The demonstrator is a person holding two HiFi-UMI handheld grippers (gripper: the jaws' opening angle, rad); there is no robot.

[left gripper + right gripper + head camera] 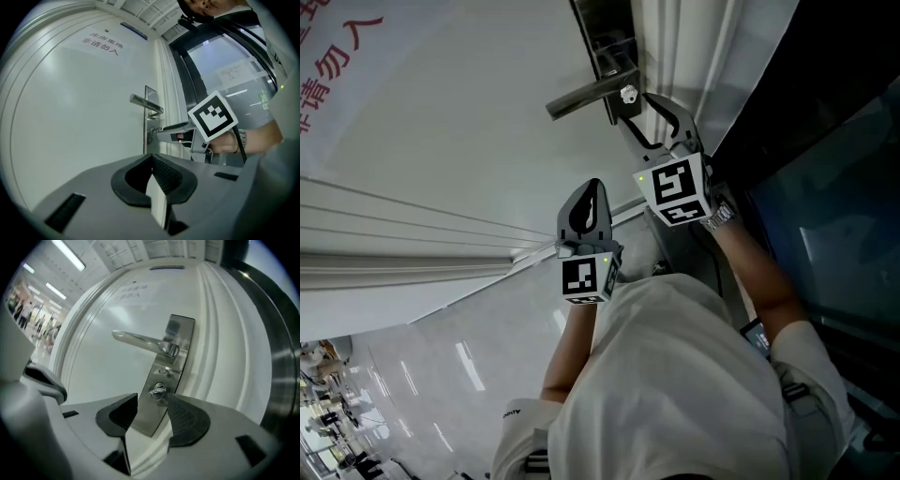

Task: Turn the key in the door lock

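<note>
A silver key (157,391) sits in the lock of the steel lock plate (174,341), below the lever handle (138,340). My right gripper (152,400) is open and level in front of the plate. The key lies just beyond its tips, in line with the gap, and neither pad touches it. From the head view the right gripper (636,111) reaches up to the key (628,94) under the handle (581,96). My left gripper (592,187) is shut on nothing and hangs back from the white door. In the left gripper view its pads (151,164) meet, with the right gripper (171,132) ahead at the lock.
The white door (469,122) carries red printed characters (337,66) at the upper left. Its ribbed frame (220,348) runs along the lock side, with dark glass panels (825,187) beyond it. A glossy floor (422,375) spreads below.
</note>
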